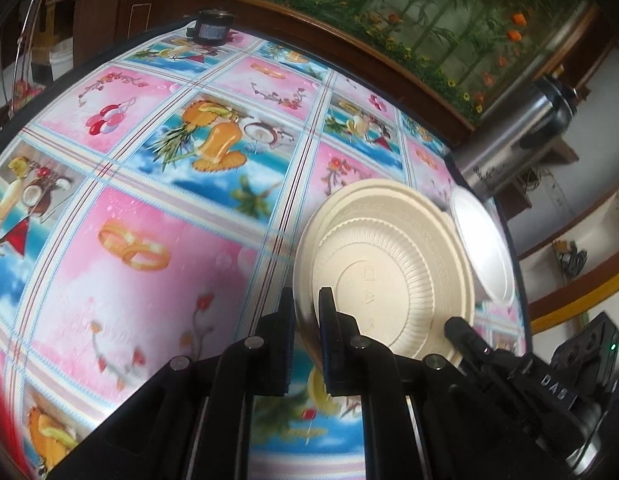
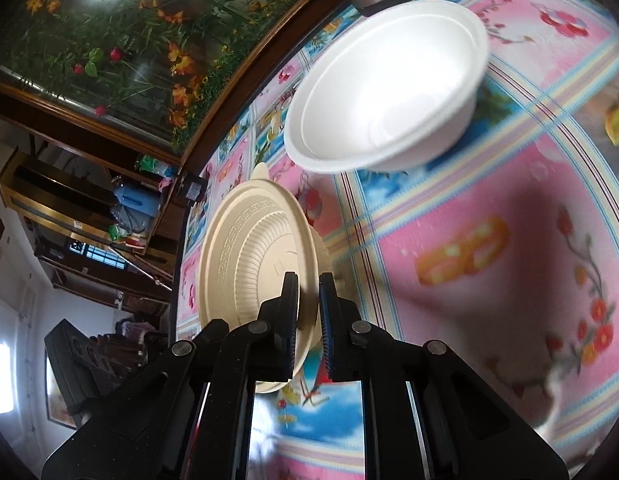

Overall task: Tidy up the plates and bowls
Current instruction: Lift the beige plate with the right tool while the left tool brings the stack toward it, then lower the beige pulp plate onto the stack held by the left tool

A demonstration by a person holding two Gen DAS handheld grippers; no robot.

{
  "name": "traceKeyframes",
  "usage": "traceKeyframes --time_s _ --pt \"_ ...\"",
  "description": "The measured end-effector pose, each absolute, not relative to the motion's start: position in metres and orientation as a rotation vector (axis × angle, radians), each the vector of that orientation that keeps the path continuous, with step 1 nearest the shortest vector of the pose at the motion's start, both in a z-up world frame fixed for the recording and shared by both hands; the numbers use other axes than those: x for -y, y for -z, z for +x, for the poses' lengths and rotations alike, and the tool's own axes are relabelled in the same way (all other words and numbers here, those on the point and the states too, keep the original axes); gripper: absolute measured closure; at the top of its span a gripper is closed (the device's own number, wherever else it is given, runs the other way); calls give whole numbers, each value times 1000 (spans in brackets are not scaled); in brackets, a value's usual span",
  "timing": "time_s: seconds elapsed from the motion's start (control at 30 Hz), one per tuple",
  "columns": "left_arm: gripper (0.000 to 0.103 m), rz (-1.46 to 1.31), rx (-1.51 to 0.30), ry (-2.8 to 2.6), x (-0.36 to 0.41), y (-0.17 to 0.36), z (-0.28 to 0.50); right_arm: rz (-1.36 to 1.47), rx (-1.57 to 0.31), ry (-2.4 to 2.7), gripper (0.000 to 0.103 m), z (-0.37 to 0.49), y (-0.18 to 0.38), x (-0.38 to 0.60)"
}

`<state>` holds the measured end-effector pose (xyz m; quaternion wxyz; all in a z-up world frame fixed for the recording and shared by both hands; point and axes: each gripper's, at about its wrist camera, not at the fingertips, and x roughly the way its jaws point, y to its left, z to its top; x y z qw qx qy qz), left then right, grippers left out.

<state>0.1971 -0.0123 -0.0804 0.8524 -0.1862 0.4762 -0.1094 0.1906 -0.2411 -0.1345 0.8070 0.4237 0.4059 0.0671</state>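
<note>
1. A table (image 1: 157, 264) fills both views. It is covered with a glossy cloth printed in pink and blue squares showing gold rings, flowers, pineapples and coconuts, with striped bands between the squares.
2. A dark edge runs round the table; a wooden ledge sits just behind the far side.
3. A small black cylinder (image 1: 210, 29) stands at the far edge, well apart from everything else.
4. A steel flask (image 1: 509, 140) stands at the table's right edge.
5. A white bowl (image 2: 385, 92) sits just beside the flask, open side up.
6. Whether the bowl touches the flask cannot be told.
</note>
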Motion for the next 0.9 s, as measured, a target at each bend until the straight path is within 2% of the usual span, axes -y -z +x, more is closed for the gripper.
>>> traceKeyframes --time_s 0.53,0.9 --pt "92 -196 -954 203 0 66 116 924 -874 -202 93 125 134 226" --pt "90 -181 -897 168 -31 54 82 865 -863 -262 93 108 114 191"
